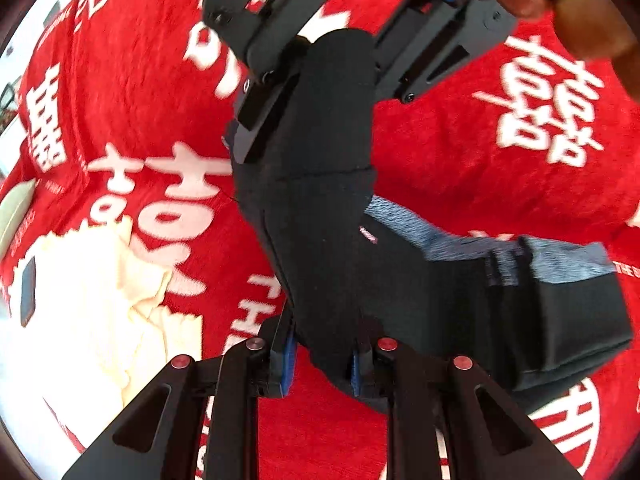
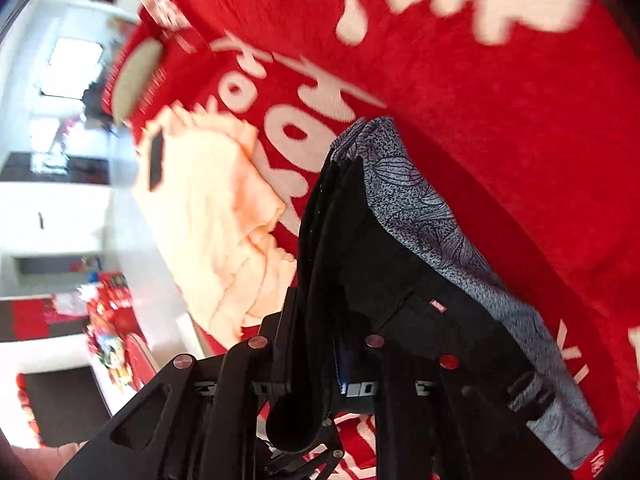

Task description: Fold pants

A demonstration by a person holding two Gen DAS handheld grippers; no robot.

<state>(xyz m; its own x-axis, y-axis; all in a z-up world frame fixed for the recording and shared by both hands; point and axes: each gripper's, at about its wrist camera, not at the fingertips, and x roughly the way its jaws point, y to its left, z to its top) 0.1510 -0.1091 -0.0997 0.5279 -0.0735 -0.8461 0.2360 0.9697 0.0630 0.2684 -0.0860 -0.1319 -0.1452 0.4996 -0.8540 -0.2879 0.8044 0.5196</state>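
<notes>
- A red blanket (image 1: 460, 152) with large white characters fills most of both views and lies under everything else.
- The black pants (image 1: 328, 208) hang above it, lifted off the blanket. In the left wrist view they run from the bottom centre up to the top centre of the frame, with a folded part trailing to the lower right.
- A grey patterned lining (image 2: 416, 200) shows along the right edge of the pants in the right wrist view, reaching from the middle of the frame to the lower right.
- A cream-coloured garment (image 1: 100, 300) lies crumpled on the blanket at the lower left of the left wrist view, apart from the pants.
- The left gripper (image 1: 322, 364) sits at the bottom centre of its own view, its fingers pressed together on a thick bunch of the black pants.
- The right gripper (image 2: 320, 356) sits at the bottom centre of its own view with pants fabric between its fingers, which pinch it. It also appears at the top of the left wrist view, clamped on the upper end of the pants.
- A dark phone (image 1: 27, 292) rests on the cream-coloured garment near the left edge.
- A small red label (image 2: 437, 306) is sewn on the pants.
</notes>
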